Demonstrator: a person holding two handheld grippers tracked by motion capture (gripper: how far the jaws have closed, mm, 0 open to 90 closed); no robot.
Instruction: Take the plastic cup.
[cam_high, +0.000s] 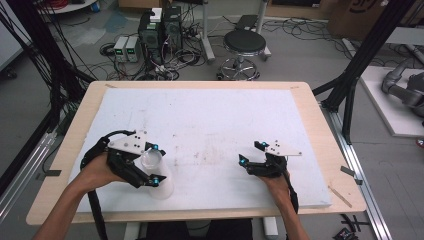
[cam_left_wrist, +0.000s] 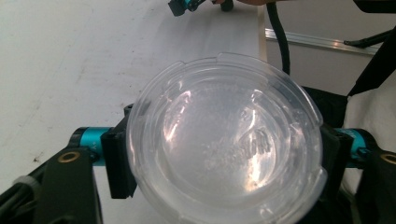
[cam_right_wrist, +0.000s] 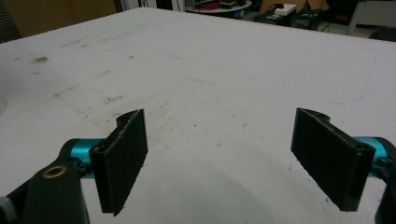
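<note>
The clear plastic cup (cam_left_wrist: 224, 140) sits between the left gripper (cam_high: 156, 163) pads at the near left of the white board (cam_high: 210, 120), jaws closed against its sides; embossed lettering on its base is unreadable; the right gripper (cam_right_wrist: 219, 163) gapes wide, holding nothing.

Workbench and lab clutter

A wooden table (cam_high: 66, 145) carries a white board (cam_high: 210, 120), scuffed with faint brown marks near its middle. Beyond the table's far edge a round black stool (cam_high: 244, 43) stands on the grey floor, near two dark computer towers (cam_high: 160, 30), two small pale boxes (cam_high: 126, 48) and tangled cables (cam_high: 165, 67). Black frame posts (cam_high: 365, 55) rise at the right.
</note>
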